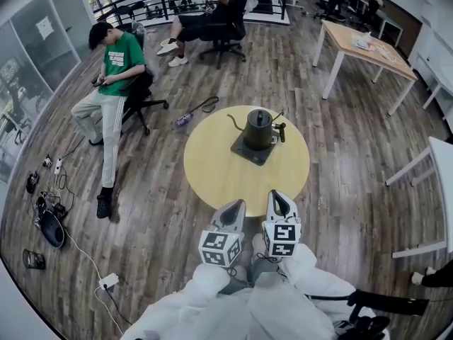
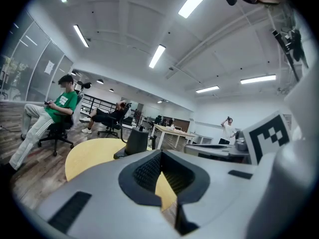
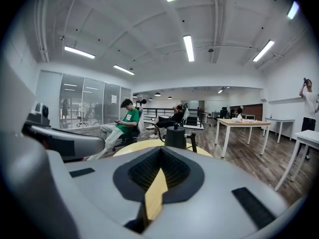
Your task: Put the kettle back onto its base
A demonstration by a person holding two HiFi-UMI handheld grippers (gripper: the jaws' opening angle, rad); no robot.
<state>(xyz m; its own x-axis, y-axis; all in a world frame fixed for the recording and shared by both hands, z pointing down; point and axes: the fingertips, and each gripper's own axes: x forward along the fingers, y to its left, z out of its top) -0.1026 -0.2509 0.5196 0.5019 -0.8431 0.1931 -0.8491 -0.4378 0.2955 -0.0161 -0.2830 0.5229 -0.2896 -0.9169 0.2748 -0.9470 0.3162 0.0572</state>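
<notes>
On the table (image 1: 212, 168), the kettle (image 1: 259, 128) stands on its base (image 1: 241, 150). The left gripper (image 1: 236, 205) and right gripper (image 1: 278, 197) are clenched, empty, at the table's edge.

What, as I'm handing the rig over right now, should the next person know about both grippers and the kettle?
Left gripper: shut, empty, held near the body, short of the round table.
Right gripper: shut, empty, beside the left one.
Kettle: upright on its dark square base, toward the table's far side.
Done: the kettle appears seated on the base.
Left: nothing obvious; perhaps check that it sits squarely.
</notes>
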